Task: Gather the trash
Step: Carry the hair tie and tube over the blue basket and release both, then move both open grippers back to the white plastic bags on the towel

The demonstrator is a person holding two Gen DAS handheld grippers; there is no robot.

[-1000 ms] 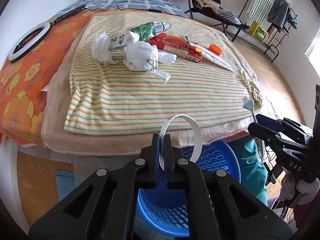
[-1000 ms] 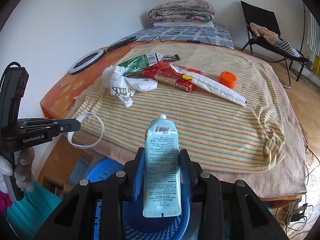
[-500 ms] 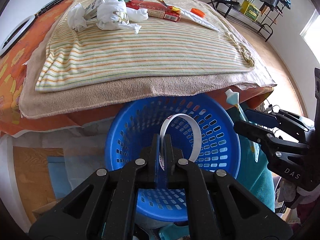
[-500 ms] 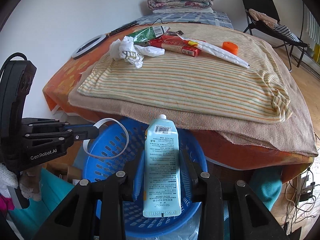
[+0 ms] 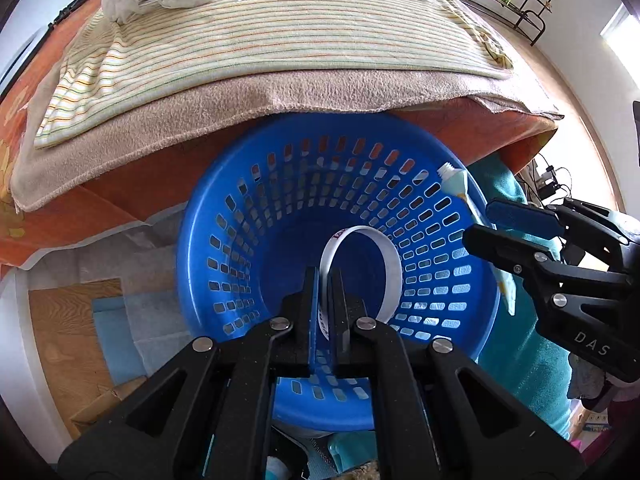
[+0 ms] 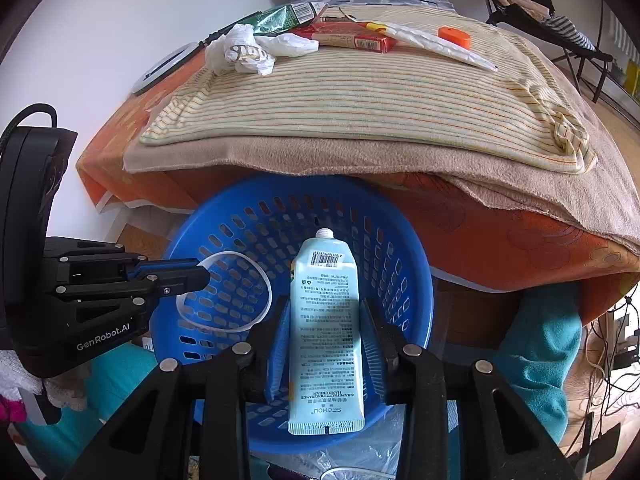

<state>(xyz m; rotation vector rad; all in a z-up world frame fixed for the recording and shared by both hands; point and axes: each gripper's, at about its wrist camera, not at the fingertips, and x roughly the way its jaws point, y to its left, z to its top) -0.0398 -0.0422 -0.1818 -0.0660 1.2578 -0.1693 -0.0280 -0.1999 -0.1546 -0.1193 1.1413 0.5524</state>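
**Both grippers over the basket, each w/ trash**

I'm holding my left gripper [image 5: 324,280] pinched tight on a white tape ring [image 5: 362,268]; the loop is sticking out ahead of the fingertips, hanging over the inside of the blue basket [image 5: 224,264], which is sitting right below and ahead of me. My right gripper [image 6: 326,320] is clamping a pale blue hand cream tube [image 6: 326,328] between its blue pads, nozzle end pointing fwd, also above the basket [image 6: 416,272]. In the left cam the right gripper [image 5: 476,226] is sitting to my right at the basket rim. Further ahead and above, on the striped cloth [image 6: 360,96] on the bed: crumpled white plastic [image 6: 248,50], green wrapper [image 6: 280,18], red box [image 6: 352,38], orange cap [image 6: 454,36].
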